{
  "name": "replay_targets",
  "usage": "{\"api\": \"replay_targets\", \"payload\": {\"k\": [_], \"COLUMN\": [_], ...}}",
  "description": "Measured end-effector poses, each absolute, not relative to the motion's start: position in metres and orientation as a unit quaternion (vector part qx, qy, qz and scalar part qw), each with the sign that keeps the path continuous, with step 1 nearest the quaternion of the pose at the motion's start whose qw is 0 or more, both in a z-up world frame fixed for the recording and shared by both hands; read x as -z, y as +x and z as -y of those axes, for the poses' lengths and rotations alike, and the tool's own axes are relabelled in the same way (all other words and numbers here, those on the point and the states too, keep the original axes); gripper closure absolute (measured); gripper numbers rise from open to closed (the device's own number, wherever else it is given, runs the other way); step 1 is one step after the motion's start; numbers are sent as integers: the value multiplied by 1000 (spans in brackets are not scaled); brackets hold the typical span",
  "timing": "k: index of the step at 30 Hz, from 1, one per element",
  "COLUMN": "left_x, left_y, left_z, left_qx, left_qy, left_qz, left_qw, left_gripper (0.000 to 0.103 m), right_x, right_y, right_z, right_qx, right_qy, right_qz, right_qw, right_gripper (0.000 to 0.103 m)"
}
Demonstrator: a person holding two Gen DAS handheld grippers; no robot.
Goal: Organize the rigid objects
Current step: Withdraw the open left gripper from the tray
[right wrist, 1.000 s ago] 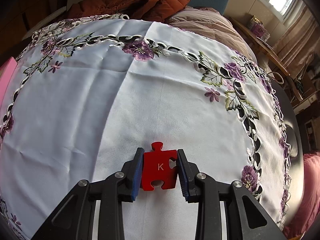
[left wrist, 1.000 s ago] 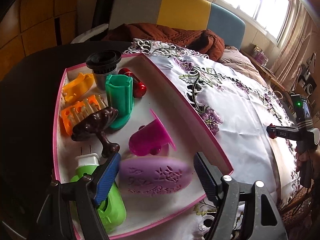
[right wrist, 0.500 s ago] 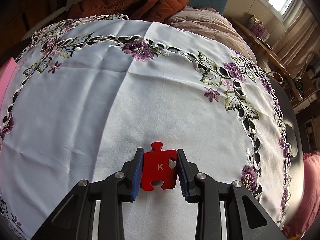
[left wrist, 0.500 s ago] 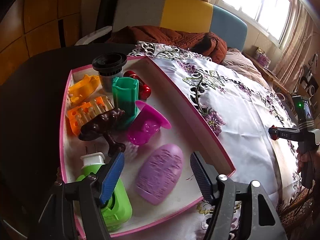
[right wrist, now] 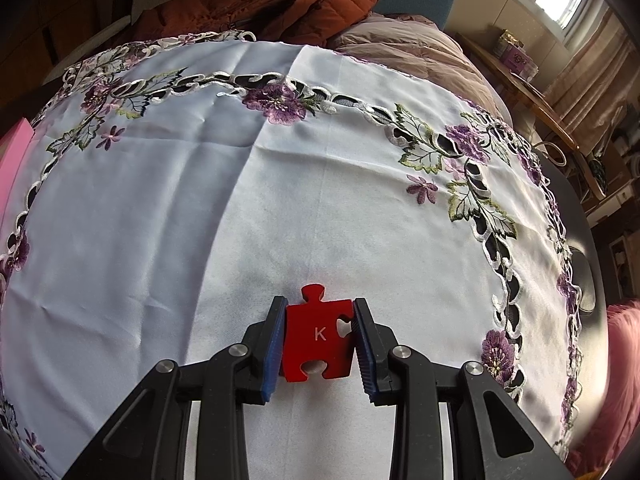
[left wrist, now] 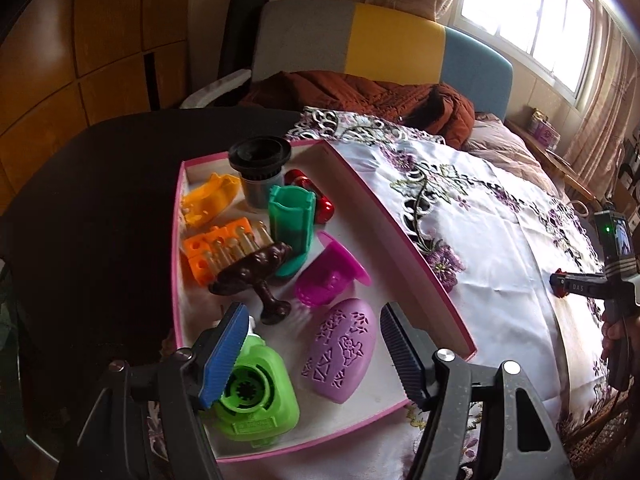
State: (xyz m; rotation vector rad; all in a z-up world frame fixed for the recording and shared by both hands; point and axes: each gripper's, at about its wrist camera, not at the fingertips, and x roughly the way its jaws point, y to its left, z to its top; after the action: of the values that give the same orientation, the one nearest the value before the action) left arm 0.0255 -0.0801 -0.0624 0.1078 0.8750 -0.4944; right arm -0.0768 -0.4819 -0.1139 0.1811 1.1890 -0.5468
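Note:
My left gripper point(left wrist: 312, 344) is open and empty, above the near end of a pink-rimmed white tray point(left wrist: 396, 236). Below it lies a purple oval piece point(left wrist: 342, 354), with a green bottle point(left wrist: 252, 392) at the left finger. The tray also holds a magenta cup point(left wrist: 328, 280), a dark brown stand point(left wrist: 252, 272), a green holder point(left wrist: 292, 228), orange pieces point(left wrist: 212, 248), a black-topped cup point(left wrist: 260, 164) and a red object point(left wrist: 316, 196). My right gripper point(right wrist: 318, 338) is shut on a red puzzle piece marked K point(right wrist: 318, 338) just above the white embroidered tablecloth point(right wrist: 200, 220). It also shows in the left wrist view point(left wrist: 560, 286).
The pink tray edge point(right wrist: 14, 148) shows at the far left of the right wrist view. Beyond the dark round table point(left wrist: 100, 184) are a brown jacket point(left wrist: 360, 96), a grey, yellow and blue headboard point(left wrist: 360, 36) and a window point(left wrist: 528, 16).
My left gripper has pulled back and up from the tray; the purple oval piece now lies free between the fingers, turned more upright, and the magenta cup has rolled. The right gripper has not moved.

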Motion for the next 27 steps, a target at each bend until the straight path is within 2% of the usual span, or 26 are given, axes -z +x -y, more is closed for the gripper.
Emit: {"api": "replay_targets", "payload": {"k": [19, 27], "left_x": [56, 57], "left_y": [25, 27], "left_z": [55, 43], "left_qx": [190, 181], "left_qy": [20, 8], "left_qz": [-419, -424], "left_qw": [888, 888], "left_gripper": [34, 34], "right_x": [106, 98], "right_y": [-68, -67], "right_z": [459, 448], "right_qx": [207, 167], "right_qy": [72, 100], "right_qz": [-534, -521], "right_qw": [817, 831], "right_gripper": [70, 70]}}
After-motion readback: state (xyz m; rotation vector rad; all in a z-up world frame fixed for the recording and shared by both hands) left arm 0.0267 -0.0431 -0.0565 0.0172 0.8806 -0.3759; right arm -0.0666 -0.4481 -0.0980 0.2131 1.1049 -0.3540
